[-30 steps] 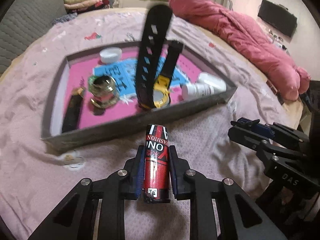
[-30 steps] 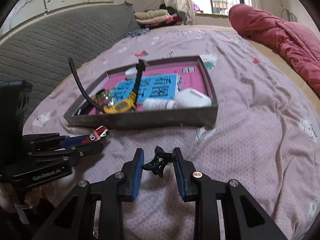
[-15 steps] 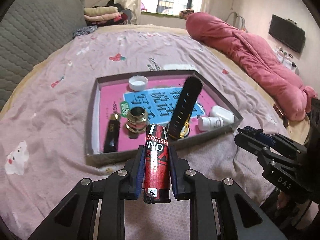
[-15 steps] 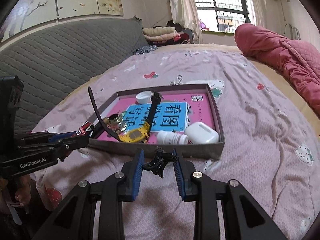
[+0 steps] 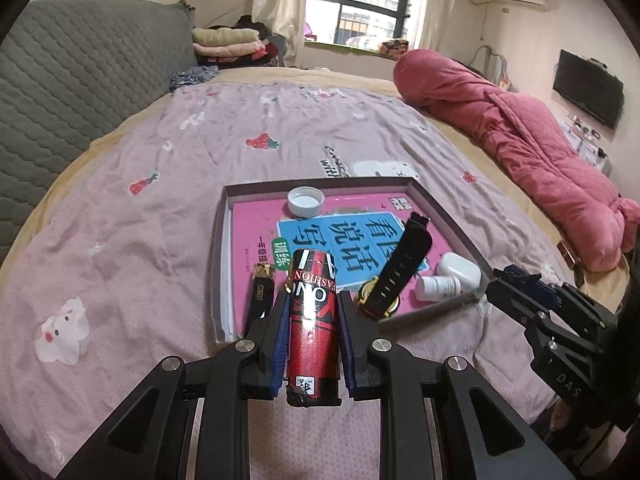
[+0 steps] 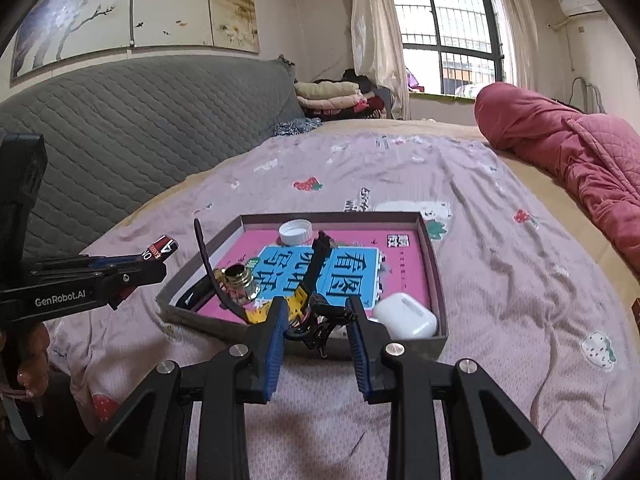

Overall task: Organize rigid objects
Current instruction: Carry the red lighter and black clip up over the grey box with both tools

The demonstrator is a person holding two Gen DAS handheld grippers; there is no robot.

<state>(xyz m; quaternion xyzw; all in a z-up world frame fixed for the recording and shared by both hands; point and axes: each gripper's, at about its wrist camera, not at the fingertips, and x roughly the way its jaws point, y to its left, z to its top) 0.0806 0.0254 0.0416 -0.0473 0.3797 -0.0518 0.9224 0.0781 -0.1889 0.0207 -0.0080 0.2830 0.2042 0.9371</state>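
Observation:
My left gripper [image 5: 313, 300] is shut on a red and black can [image 5: 313, 320] and holds it above the bed, near the front edge of the grey tray [image 5: 448, 212]. The can's tip also shows in the right wrist view [image 6: 162, 249]. My right gripper [image 6: 318, 308] is shut on a small black clip [image 6: 320, 326], raised in front of the tray [image 6: 434, 256]. In the tray lie a pink and blue book [image 5: 348, 236], a white cap [image 5: 305, 201], a yellow watch with black strap [image 5: 400, 270], a black lipstick tube [image 5: 261, 292], a gold-topped bottle [image 6: 238, 280], a white pill bottle [image 5: 438, 287] and a white earbud case [image 6: 405, 315].
The tray sits on a bed with a pink patterned sheet [image 5: 160, 208]. A rolled red quilt [image 5: 520, 136] lies along the right side. A grey padded headboard [image 6: 140, 120] stands to the left, with folded clothes [image 5: 228, 42] at the far end near the window.
Both grippers have lifted and pulled back from the tray, so it looks smaller and farther. Each keeps its hold, the left on the can and the right on the clip.

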